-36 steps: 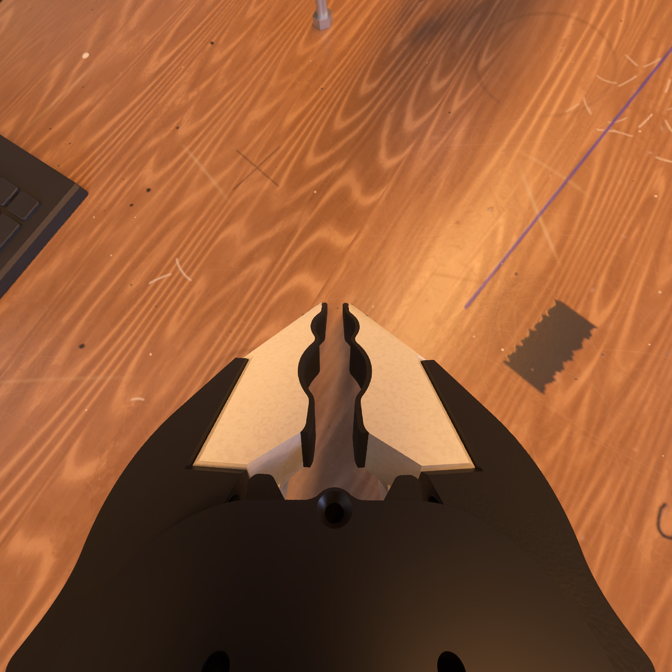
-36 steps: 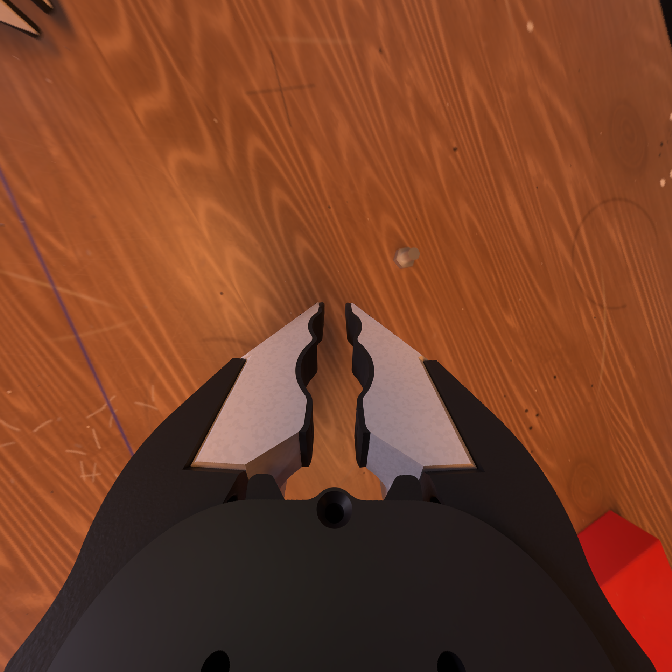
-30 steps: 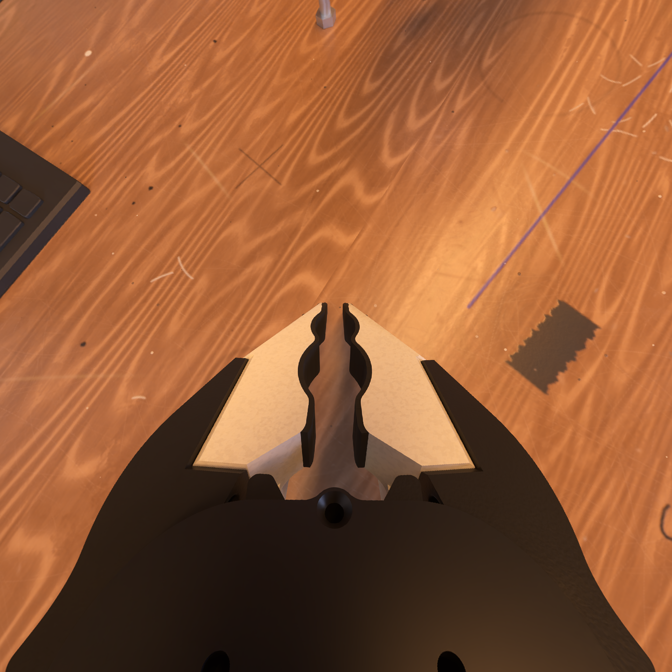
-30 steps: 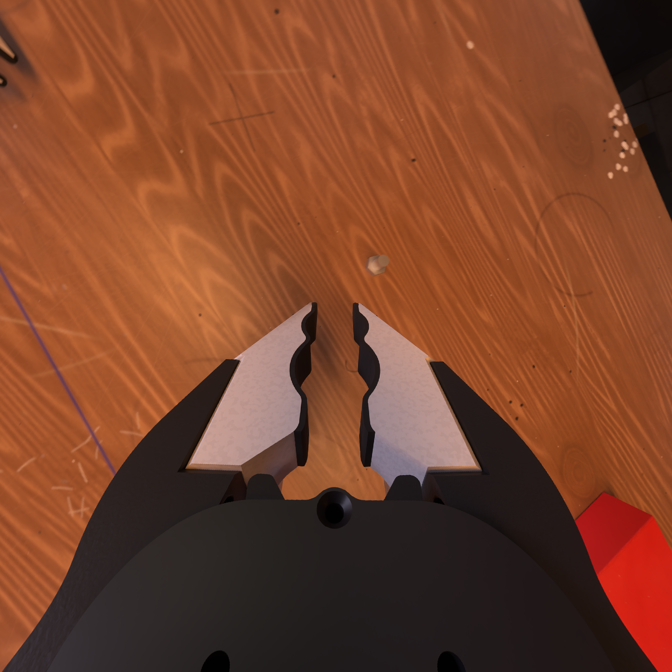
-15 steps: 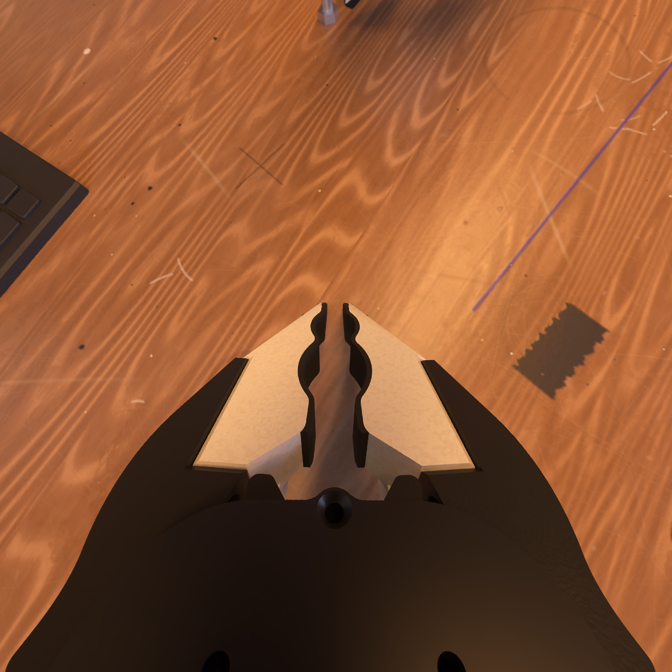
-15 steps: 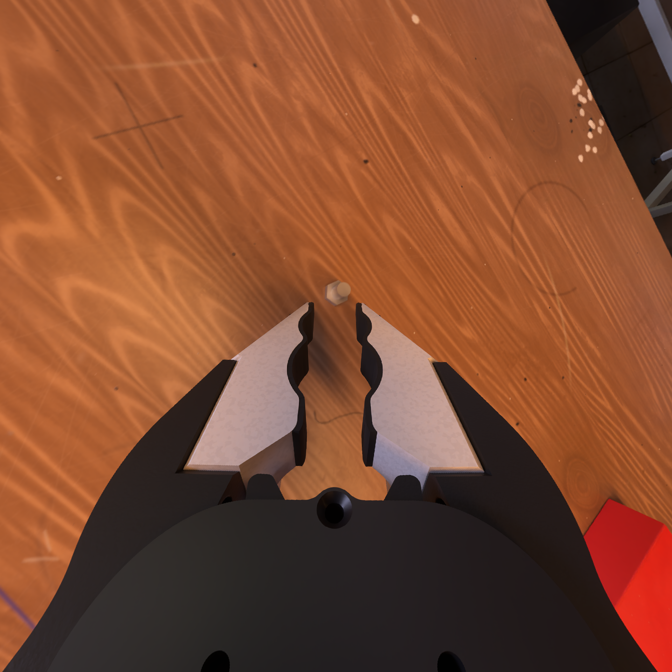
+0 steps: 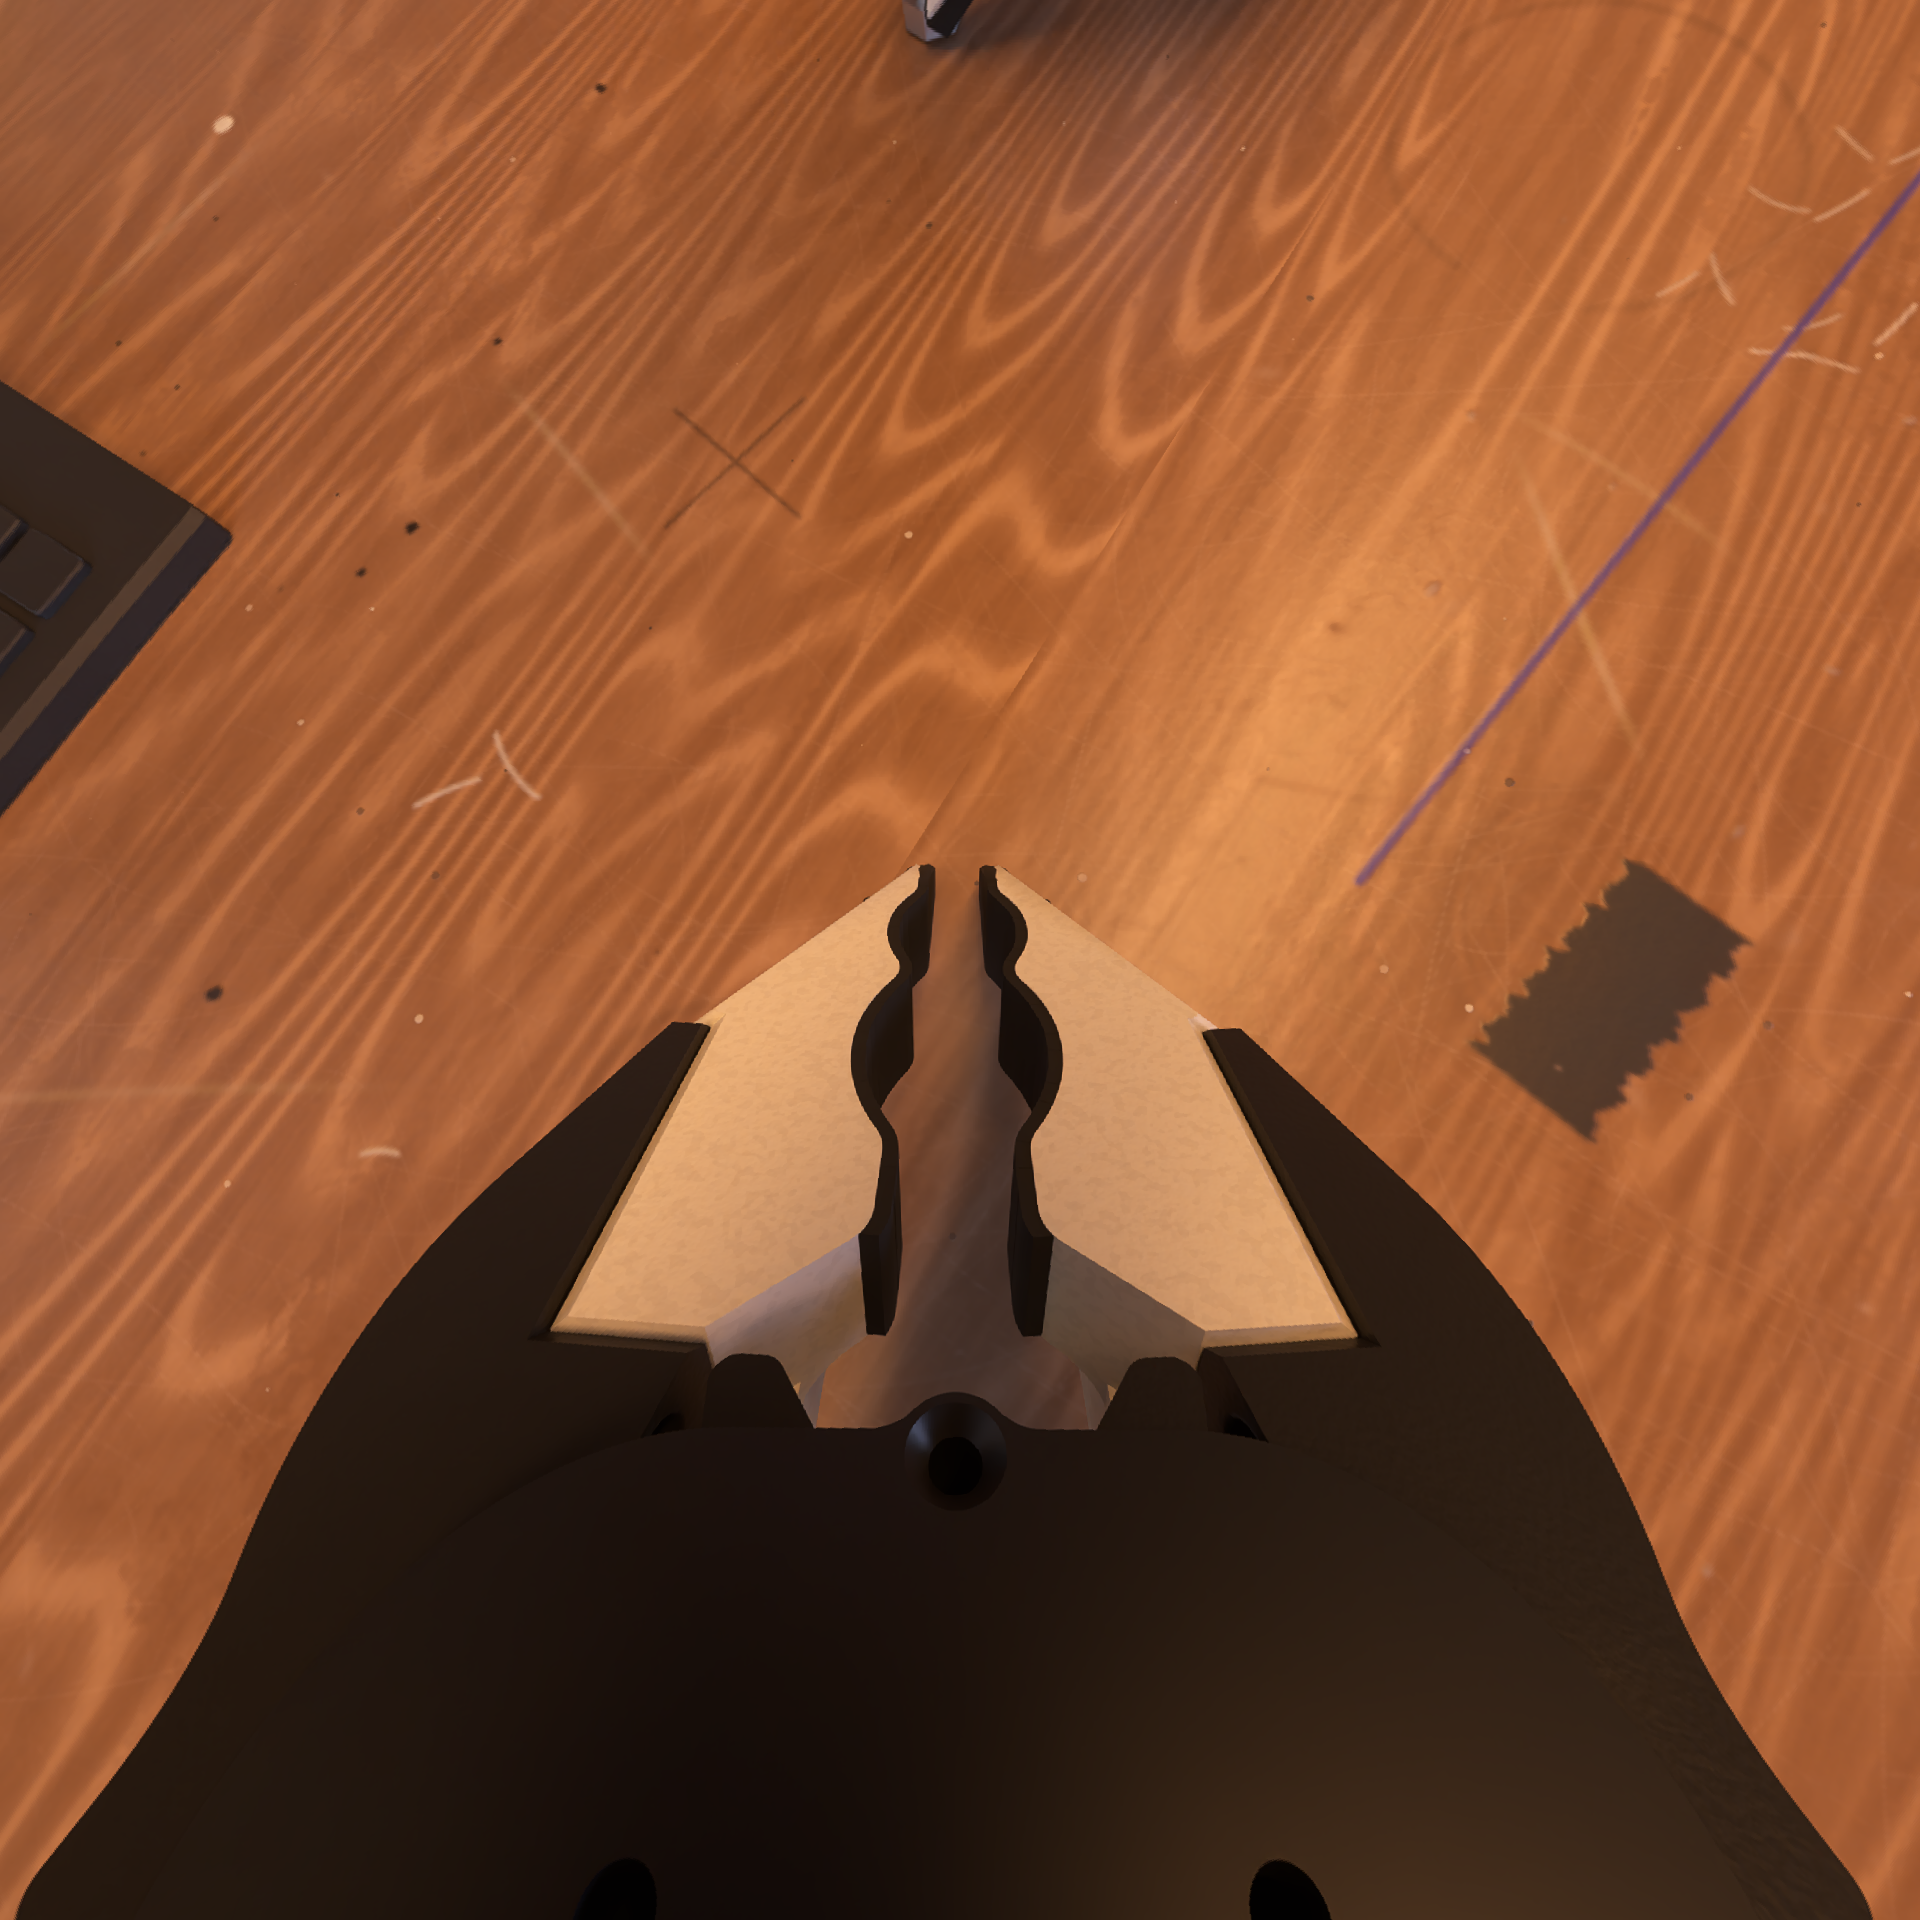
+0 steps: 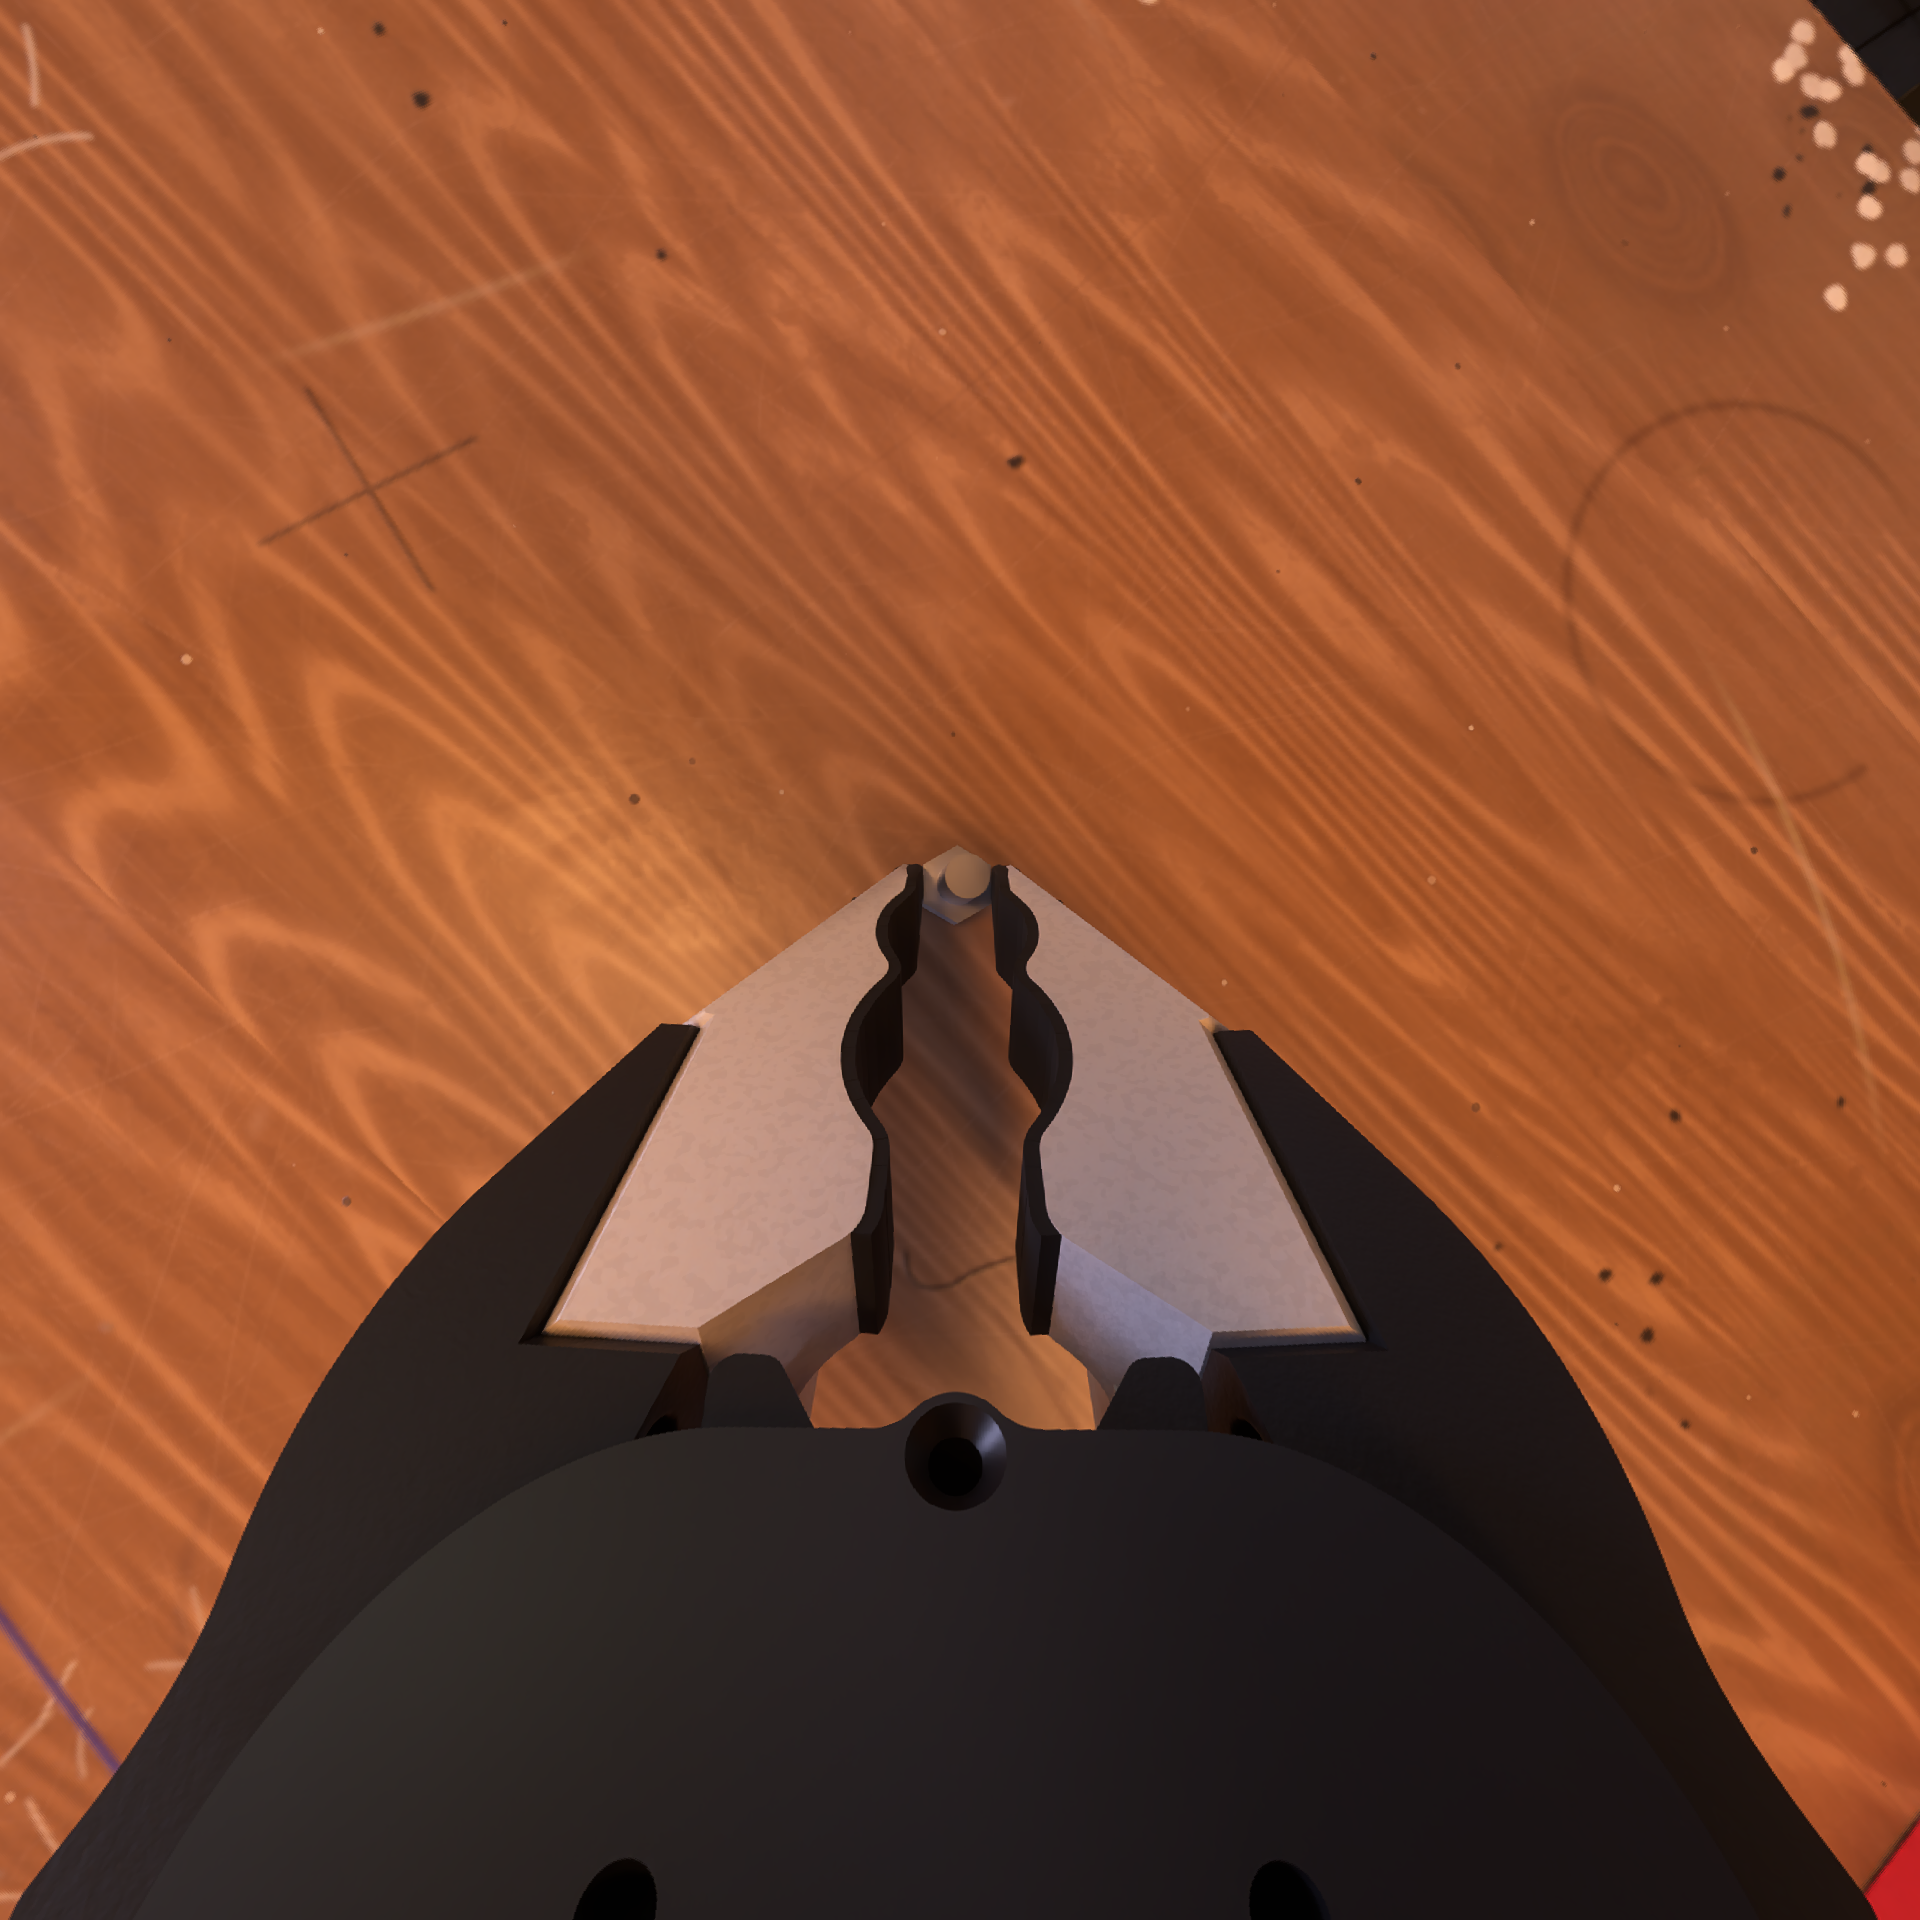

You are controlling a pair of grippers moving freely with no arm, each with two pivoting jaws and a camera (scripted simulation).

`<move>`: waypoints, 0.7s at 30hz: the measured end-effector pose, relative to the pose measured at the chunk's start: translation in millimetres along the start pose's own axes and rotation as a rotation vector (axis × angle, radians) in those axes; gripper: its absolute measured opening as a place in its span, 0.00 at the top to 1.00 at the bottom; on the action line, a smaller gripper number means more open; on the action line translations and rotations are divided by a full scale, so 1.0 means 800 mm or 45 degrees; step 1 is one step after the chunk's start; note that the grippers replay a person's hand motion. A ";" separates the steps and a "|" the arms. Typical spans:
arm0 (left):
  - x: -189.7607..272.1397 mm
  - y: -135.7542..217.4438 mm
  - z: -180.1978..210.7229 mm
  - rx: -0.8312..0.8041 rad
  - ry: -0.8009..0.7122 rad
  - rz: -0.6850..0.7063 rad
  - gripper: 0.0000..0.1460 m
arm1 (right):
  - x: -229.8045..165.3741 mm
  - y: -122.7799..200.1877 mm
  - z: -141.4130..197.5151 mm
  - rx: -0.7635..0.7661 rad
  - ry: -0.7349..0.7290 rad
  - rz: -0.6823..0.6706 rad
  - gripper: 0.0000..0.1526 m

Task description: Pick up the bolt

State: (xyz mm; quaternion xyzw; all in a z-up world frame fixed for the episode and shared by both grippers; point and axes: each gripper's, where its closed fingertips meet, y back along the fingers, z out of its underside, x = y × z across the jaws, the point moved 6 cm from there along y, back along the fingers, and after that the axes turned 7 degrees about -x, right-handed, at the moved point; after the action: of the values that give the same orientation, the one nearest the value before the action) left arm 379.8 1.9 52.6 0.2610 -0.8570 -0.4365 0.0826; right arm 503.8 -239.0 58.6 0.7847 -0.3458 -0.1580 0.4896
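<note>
Right now the right tool points down at a wooden table, w/ its two finger tips set either side of the bolt. Tool is narrowed to a slim gap approx. the bolt's width; the tips look to touch or nearly touch the bolt, but whether they truly pinch it can't be told from this view. Bolt seems to stand on its hex head, w/ the shank pointing up toward the camera, so it reads as a small pale round end over a grey hex flange. That stance probably explains the straight-down approach: the tips can close on the upright shank above the head, w/o scraping the table.

Bolt is small, pale grey metal, lit warm; a soft shadow sits just beyond it. Far from the bolt, toward the table's edge, lies a scatter of pale crumbs; a pencilled cross is well off to the bolt's other side, a faint drawn circle between bolt and crumbs.

Left tool hangs over bare wood, nearly closed w/ a thin slit between the tips, holding nothing. It looks parked out of the way. In its view the bolt shows at the far top edge, w/ a dark tip of the right tool beside it. A black keyboard corner and a dark serrated patch lie well apart from the bolt.

Judgement: grasp stage, lift not yet done.
</note>
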 end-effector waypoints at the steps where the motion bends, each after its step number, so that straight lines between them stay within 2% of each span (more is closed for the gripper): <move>1: 0.000 0.000 0.000 0.000 0.001 0.000 0.94 | 0.000 0.001 0.001 -0.004 0.002 -0.003 0.91; 8: -0.002 0.004 0.000 0.017 0.003 0.003 0.94 | -0.015 0.010 0.005 -0.034 0.061 -0.040 0.91; 17: 0.005 0.007 0.003 0.018 0.025 0.124 0.89 | -0.088 0.042 -0.024 0.140 0.309 -0.167 0.91; 21: 0.006 0.007 0.001 0.030 0.013 0.115 0.89 | -0.116 0.052 -0.031 0.213 0.403 -0.226 0.91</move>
State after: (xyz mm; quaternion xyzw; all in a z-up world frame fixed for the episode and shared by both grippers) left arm 373.4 2.9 56.0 0.2251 -0.8726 -0.4210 0.1035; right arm 436.3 -169.6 98.7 0.8652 -0.2059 -0.0460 0.4549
